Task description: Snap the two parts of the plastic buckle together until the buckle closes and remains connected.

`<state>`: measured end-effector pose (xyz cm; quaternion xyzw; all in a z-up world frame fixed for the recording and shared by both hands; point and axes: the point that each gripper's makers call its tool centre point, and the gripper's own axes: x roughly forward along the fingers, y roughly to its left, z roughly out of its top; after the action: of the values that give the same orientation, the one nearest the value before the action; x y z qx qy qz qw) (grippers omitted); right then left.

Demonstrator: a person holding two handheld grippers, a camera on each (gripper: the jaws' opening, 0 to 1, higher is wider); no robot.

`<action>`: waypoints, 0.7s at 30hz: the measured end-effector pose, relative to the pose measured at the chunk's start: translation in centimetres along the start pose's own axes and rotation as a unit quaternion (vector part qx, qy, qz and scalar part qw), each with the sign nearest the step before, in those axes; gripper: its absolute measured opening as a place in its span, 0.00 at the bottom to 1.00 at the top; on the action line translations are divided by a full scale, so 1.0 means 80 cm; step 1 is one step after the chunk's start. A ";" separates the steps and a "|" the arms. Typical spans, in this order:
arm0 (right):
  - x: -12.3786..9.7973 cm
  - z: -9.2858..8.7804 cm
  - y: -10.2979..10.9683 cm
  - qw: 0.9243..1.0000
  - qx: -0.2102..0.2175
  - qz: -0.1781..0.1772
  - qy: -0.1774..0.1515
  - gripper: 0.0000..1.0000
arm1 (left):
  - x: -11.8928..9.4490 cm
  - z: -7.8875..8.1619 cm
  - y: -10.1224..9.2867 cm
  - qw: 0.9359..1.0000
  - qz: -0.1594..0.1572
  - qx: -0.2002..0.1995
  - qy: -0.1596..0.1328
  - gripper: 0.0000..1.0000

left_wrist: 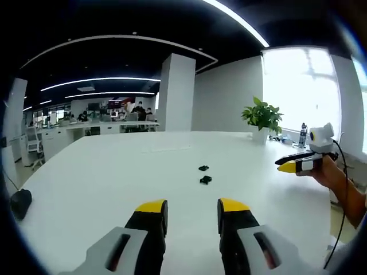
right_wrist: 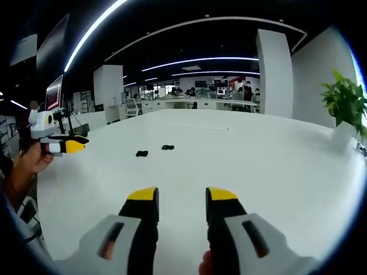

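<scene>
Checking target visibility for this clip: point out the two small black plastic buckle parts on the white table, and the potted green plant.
Farther black plastic buckle part (left_wrist: 203, 168): left gripper view, its middle.
Nearer black plastic buckle part (left_wrist: 206, 180): left gripper view, its middle.
Potted green plant (left_wrist: 262, 114): left gripper view, its leaves.

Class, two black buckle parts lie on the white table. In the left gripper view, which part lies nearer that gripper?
The lower buckle part lies nearer the left gripper; the other buckle part sits just beyond it, apart, farther up the table.
</scene>
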<state>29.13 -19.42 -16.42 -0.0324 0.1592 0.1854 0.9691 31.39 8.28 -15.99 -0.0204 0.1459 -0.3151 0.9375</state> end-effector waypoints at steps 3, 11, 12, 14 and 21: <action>0.003 0.001 -0.003 1.000 0.000 0.001 0.002 0.32 | 0.004 0.001 0.000 1.000 -0.009 0.001 0.002 0.34; 0.010 0.002 -0.006 1.000 -0.001 0.007 0.002 0.32 | 0.012 -0.002 -0.002 1.000 -0.023 -0.011 0.007 0.34; 0.010 0.002 -0.006 1.000 -0.001 0.007 0.002 0.32 | 0.012 -0.002 -0.002 1.000 -0.023 -0.009 0.007 0.34; 0.011 0.002 -0.007 1.000 -0.001 0.007 0.002 0.32 | 0.013 -0.003 -0.001 1.000 -0.023 -0.009 0.007 0.34; 0.016 0.007 -0.010 1.000 -0.007 0.008 0.002 0.32 | 0.017 -0.001 0.000 1.000 -0.028 -0.007 0.008 0.34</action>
<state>30.72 -19.67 -16.29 -0.0381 0.1601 0.1945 0.9670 32.38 7.46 -16.41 -0.0280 0.1552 -0.3406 0.9269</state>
